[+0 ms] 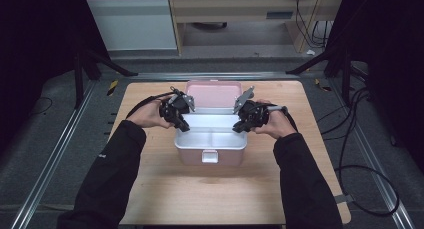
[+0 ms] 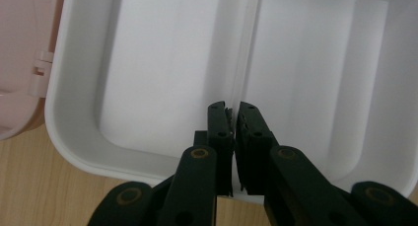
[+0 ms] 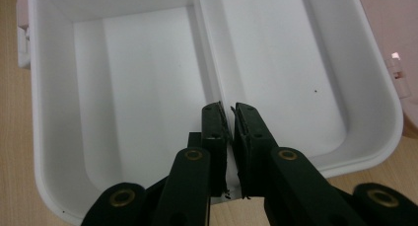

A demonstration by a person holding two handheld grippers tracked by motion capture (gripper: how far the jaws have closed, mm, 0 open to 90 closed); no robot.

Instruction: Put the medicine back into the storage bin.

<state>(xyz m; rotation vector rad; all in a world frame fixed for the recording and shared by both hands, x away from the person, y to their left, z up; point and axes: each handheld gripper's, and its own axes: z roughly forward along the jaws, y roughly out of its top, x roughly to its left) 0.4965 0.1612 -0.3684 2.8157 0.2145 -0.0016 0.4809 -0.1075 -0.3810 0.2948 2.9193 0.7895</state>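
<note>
Two grippers hover over an open pink lunch box point(image 1: 210, 151) in the middle of the wooden table point(image 1: 165, 189).

On the left, the person's left hand point(image 1: 150, 115) holds the left gripper point(image 1: 183, 126) just over the box's left rim, its tips angled down and inward; in the left gripper view its jaws stand all but closed, only a thin slit between the pads, with nothing in them, poised above the white inner tray point(image 2: 162, 78) right over its dividing wall point(image 2: 246, 53). The pink lid point(image 1: 214, 95) stands tipped back behind the tray. On the right, the right hand point(image 1: 272, 123) holds the right gripper point(image 1: 239, 128) over the box's right rim, mirrored inward; its jaws too are nearly together and empty, lined up with the divider point(image 3: 207, 53) between the two bare compartments.
</note>
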